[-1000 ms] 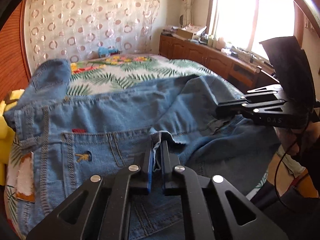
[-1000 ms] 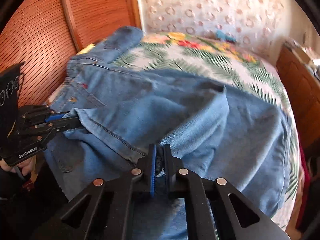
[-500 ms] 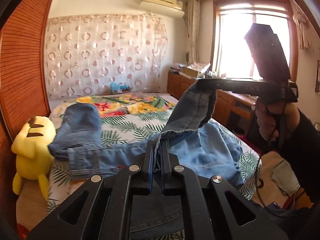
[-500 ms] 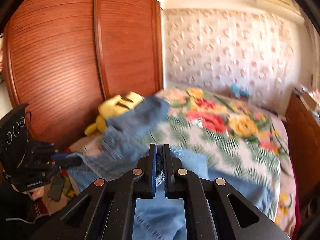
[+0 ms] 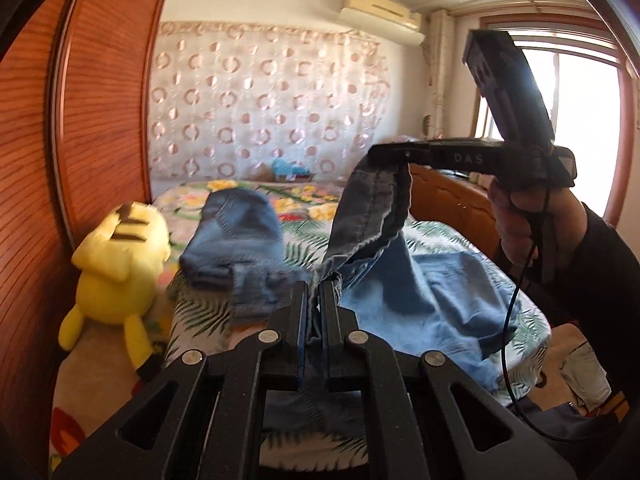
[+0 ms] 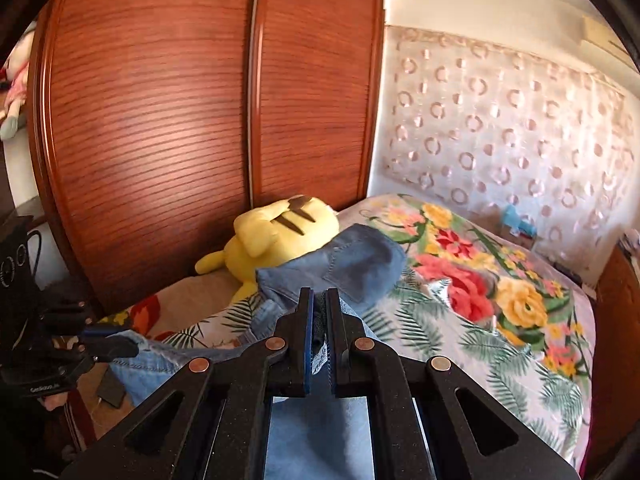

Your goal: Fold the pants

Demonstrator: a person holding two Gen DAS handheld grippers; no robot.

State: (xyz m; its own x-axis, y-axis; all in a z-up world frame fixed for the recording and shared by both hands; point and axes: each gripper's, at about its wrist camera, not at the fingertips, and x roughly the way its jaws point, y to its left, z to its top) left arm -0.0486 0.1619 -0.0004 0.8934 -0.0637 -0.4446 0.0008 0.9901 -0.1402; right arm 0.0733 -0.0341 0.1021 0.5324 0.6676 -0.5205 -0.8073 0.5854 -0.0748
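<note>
Blue denim pants [image 5: 420, 280] hang lifted above a bed with a floral and leaf cover [image 5: 304, 200]. My left gripper [image 5: 315, 286] is shut on a denim edge. My right gripper [image 6: 318, 294] is shut on another denim edge; in the left wrist view it [image 5: 384, 156] holds the cloth high at the right. In the right wrist view the left gripper [image 6: 116, 340] pinches denim low at the left. One pants end [image 6: 352, 264] still rests on the bed, bunched near the plush.
A yellow plush toy [image 5: 120, 248] lies at the bed's left edge against the wooden wardrobe doors [image 6: 200, 120]. A patterned curtain [image 5: 260, 100] covers the far wall. A wooden cabinet [image 5: 444, 200] and a bright window [image 5: 580, 120] stand right of the bed.
Both grippers have risen with the denim, from flat on the bed to held in the air. The pants now hang between them, and one end has dragged across the bed.
</note>
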